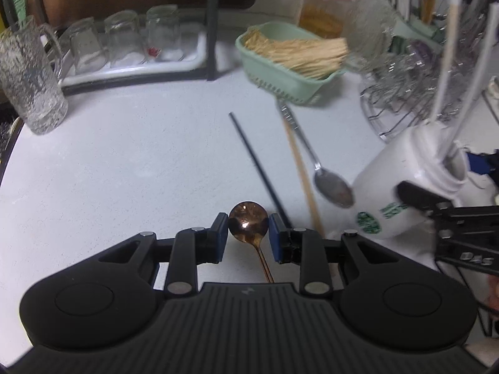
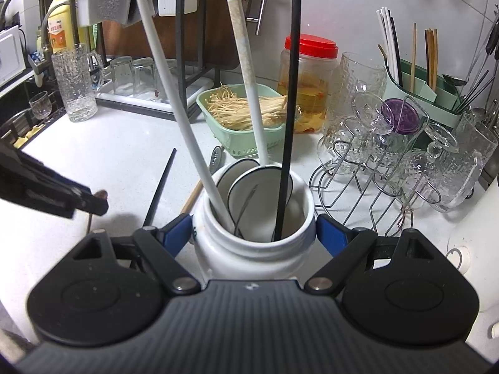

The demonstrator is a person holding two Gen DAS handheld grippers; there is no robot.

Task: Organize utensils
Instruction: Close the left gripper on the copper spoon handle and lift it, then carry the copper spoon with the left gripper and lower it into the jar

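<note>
A copper spoon [image 1: 248, 222] lies on the white counter [image 1: 124, 162], its bowl between the open fingers of my left gripper [image 1: 248, 233]. A silver spoon [image 1: 332, 185], a wooden chopstick [image 1: 301, 168] and a black chopstick [image 1: 259, 165] lie beyond it. My right gripper [image 2: 254, 233] is shut on the white ceramic utensil jar [image 2: 254, 249], which also shows tilted in the left wrist view [image 1: 402, 193]. The jar holds two white ladles [image 2: 187, 124] and a black chopstick [image 2: 288, 109].
A green basket of enoki mushrooms [image 1: 290, 59] and a red-lidded jar [image 1: 324, 6] stand at the back. A wire rack of glasses [image 2: 389, 155] is at the right. A tall glass mug [image 1: 28, 84] and a tray of upturned glasses [image 1: 124, 40] are at the left.
</note>
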